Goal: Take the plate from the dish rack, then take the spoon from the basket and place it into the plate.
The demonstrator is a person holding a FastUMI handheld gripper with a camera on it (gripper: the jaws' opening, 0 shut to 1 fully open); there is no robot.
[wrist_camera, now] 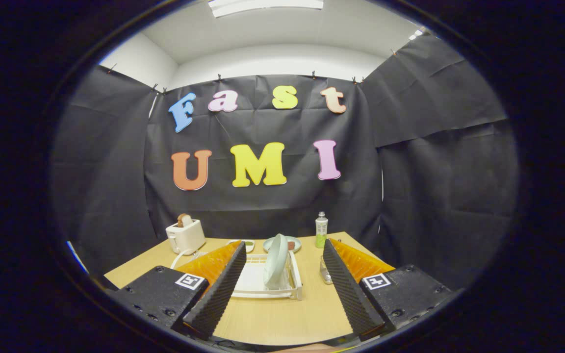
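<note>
A pale green plate stands on edge in a white dish rack on the wooden table, just ahead of my fingers and a little toward the right side of the rack. My gripper is open, its two ribbed black fingers spread wide on either side of the rack, with nothing between them. A small wire basket sits beside the rack, partly hidden behind the right finger; I cannot make out a spoon in it.
A white toaster with a slice of bread stands at the back left of the table. A green bottle stands at the back right. A flat plate with food and a small dish lie behind the rack.
</note>
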